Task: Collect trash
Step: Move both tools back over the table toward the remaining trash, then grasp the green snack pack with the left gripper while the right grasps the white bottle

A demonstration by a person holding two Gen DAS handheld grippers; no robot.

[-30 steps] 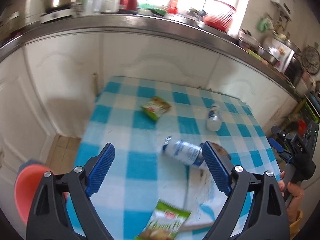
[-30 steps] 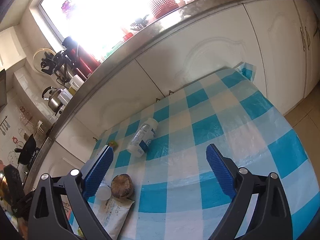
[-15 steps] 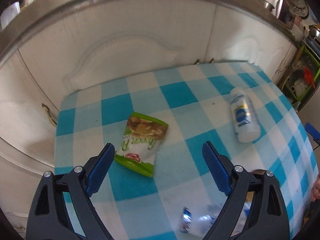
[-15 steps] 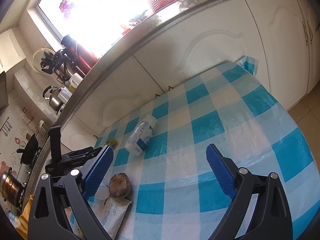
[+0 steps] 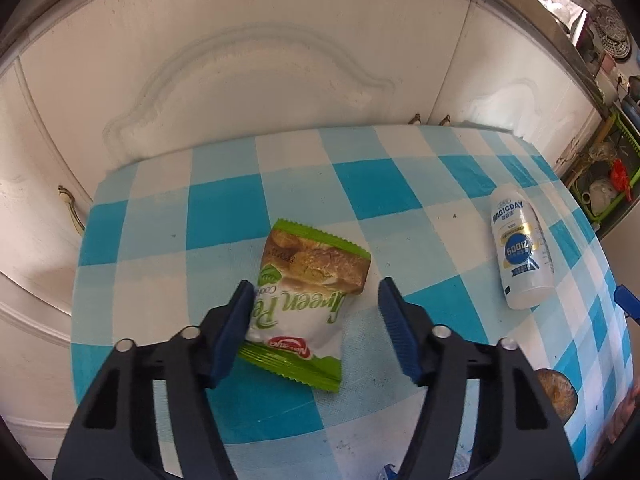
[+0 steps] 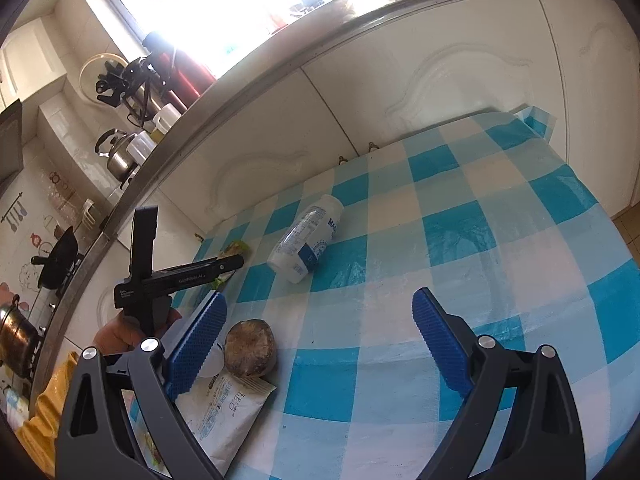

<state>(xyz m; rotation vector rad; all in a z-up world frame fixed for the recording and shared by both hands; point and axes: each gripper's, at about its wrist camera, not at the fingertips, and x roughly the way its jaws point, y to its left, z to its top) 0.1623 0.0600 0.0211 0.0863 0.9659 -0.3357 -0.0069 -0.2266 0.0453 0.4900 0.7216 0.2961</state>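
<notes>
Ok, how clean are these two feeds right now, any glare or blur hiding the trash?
Left wrist view: evenly lit, green snack packet sharp between the left tongs, only fisheye bending at the edges. Right wrist view: window blown out white, yet the white bottle stays readable.

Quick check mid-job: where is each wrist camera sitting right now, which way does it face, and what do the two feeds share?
Left wrist: on the left gripper, angled down at the blue-checked tablecloth; its open blue fingers straddle the green snack packet.
Right wrist: on the right gripper, low over the table, facing the white cabinets; its open fingers, the person's left hand and the left gripper show.
Shared: the tablecloth, the white plastic bottle lying down, the packet.
</notes>
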